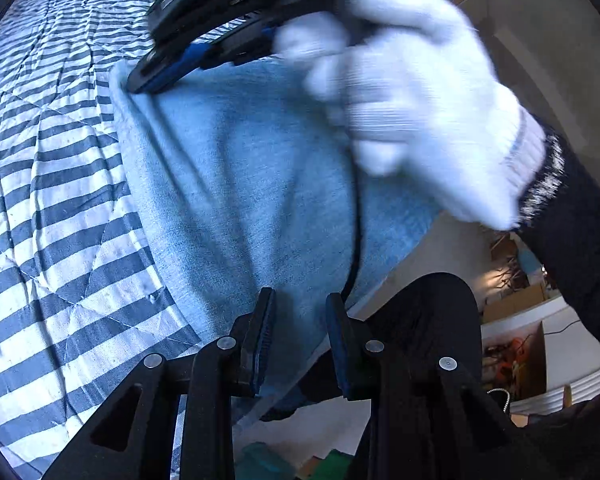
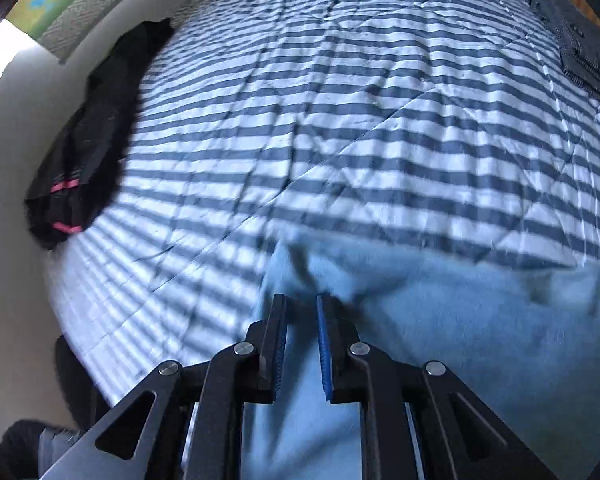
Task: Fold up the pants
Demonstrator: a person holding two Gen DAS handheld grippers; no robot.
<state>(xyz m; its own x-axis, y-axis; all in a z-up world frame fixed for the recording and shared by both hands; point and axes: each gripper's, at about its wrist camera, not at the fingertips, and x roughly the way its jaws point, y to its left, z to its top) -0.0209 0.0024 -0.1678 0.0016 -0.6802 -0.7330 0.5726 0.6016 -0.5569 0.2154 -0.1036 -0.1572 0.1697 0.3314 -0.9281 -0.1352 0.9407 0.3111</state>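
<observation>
In the left wrist view, light blue pants (image 1: 252,184) lie on a striped quilt (image 1: 60,184); the left gripper (image 1: 298,316) stands slightly parted with denim between its jaws, though whether it pinches I cannot tell, while a white-gloved hand (image 1: 412,104) brings the right gripper (image 1: 140,84) to the far edge. In the right wrist view, that gripper's narrow jaws straddle a fold of pants near the camera, grip unclear, with dark clothing (image 2: 88,132) at far left.

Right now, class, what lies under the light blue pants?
The striped quilt shows around the light blue pants, which lie on it. Whatever sits directly beneath the denim is covered.
</observation>
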